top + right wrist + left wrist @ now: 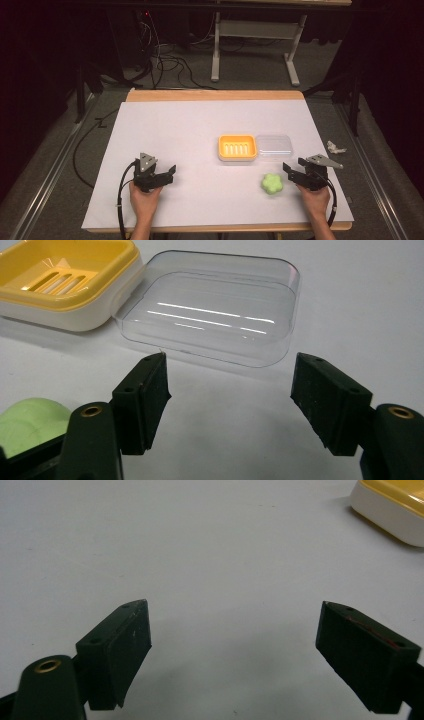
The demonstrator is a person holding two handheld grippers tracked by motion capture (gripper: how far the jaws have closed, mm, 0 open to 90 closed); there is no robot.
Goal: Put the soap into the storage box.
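Start position: your left gripper [165, 176] and right gripper [295, 171] rest with jaws spread, empty. Likely next: pinch the green soap [272, 184] beside the yellow dish [237, 148].

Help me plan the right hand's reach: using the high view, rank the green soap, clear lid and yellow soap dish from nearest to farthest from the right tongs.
1. Green soap, just left of the right tongs.
2. Clear lid, ahead, toward the table's far side.
3. Yellow soap dish, ahead and farther left, touching the lid.
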